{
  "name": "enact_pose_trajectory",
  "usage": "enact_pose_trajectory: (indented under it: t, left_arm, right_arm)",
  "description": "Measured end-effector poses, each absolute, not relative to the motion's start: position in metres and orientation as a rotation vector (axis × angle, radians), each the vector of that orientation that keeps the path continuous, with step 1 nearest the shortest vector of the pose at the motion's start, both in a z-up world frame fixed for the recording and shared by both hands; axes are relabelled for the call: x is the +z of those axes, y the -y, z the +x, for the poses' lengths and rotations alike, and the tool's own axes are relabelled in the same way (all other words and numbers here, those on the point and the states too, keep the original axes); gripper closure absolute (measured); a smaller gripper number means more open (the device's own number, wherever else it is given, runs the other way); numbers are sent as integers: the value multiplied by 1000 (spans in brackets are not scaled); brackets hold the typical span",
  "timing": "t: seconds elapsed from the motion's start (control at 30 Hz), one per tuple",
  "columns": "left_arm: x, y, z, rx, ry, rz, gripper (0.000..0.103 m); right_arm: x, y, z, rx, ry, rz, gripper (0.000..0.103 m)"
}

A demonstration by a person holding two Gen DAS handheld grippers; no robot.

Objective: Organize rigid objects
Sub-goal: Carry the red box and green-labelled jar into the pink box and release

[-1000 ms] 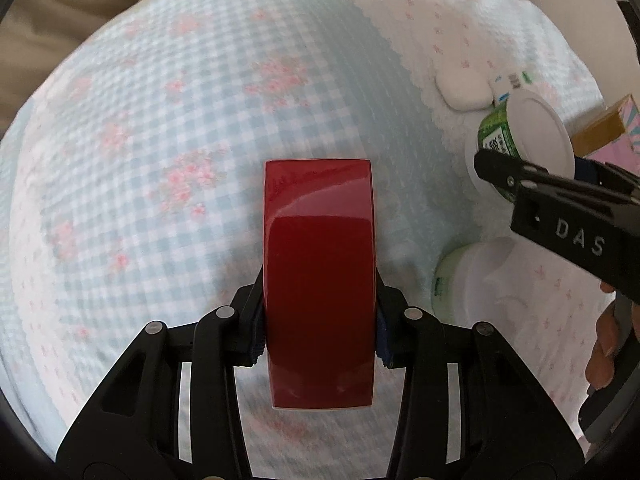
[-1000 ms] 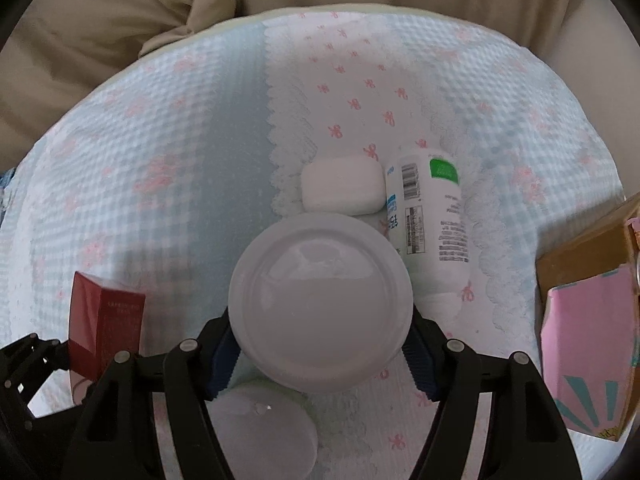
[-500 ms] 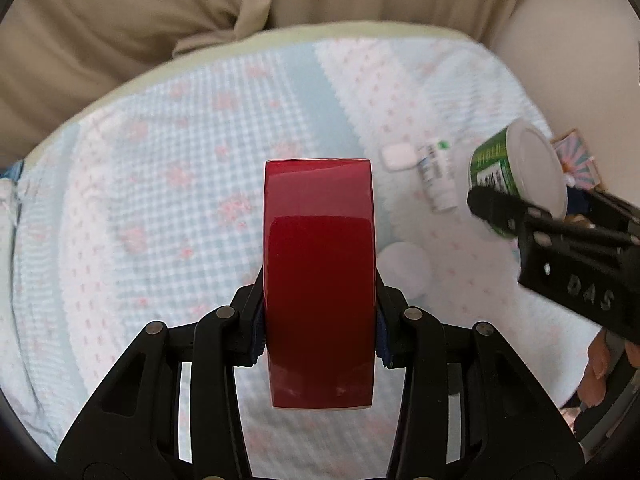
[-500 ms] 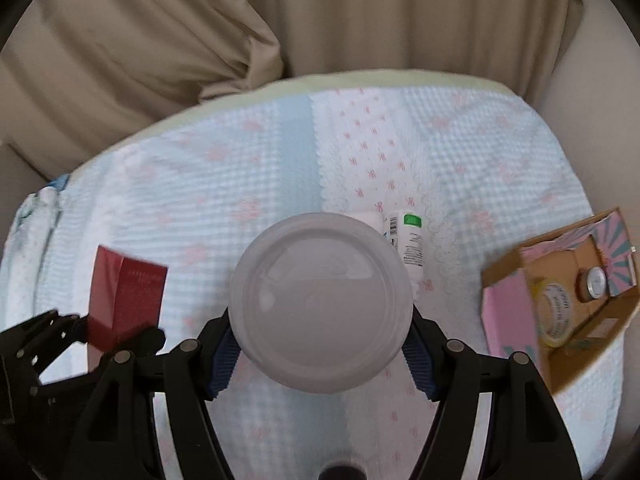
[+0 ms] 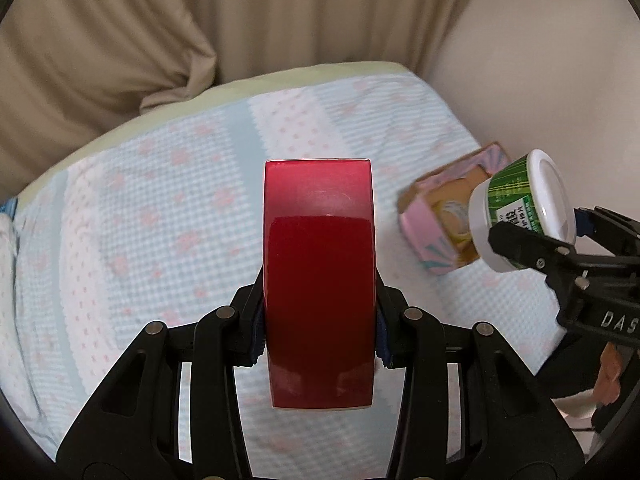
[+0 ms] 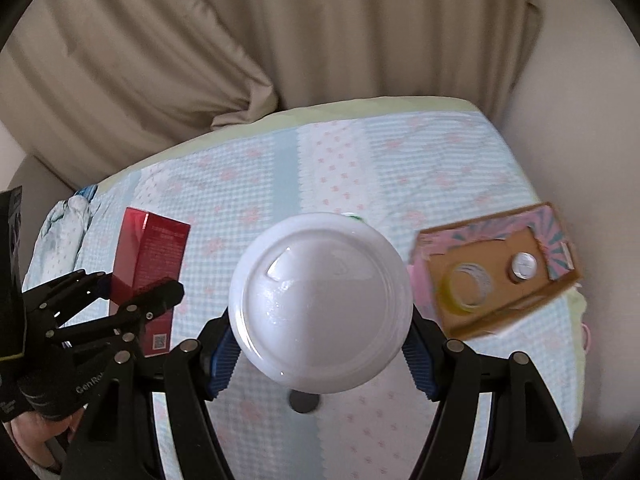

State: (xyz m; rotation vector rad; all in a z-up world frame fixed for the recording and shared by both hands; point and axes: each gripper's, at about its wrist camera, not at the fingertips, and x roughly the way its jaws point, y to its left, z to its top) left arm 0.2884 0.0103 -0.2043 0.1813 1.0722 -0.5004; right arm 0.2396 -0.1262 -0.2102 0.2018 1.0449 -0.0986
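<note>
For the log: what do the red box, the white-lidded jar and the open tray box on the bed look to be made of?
Red box: likely glossy coated cardboard, given mirror-like glare, crisp edges and printed text.
Jar: apparently plastic, with a smooth white lid showing soft highlights and a green printed label.
Tray box: cardboard, raw brown and matte inside, pink printed outside.
Each tool grips one item.

Each hand-held gripper (image 5: 320,344) is black plastic with silver screws, blue finger pads (image 6: 222,354), white lettering; bare fingers (image 5: 610,376) at lower right.

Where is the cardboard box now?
The cardboard box lies on the bedspread at the right of the right wrist view, beside the white-lidded jar.
</note>
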Motion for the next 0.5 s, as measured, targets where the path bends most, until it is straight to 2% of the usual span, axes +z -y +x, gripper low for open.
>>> enact_pose_trajectory:
  t: [0.23,0.5]
  left_arm:
    - [-192,79,266,-508,-1076,140,65]
    - [-217,192,260,-497,-1147,100,65]
  right_arm:
    - [-195,219,207,-134,-1046,184,37]
    - [-206,337,200,-127,-1080,126,37]
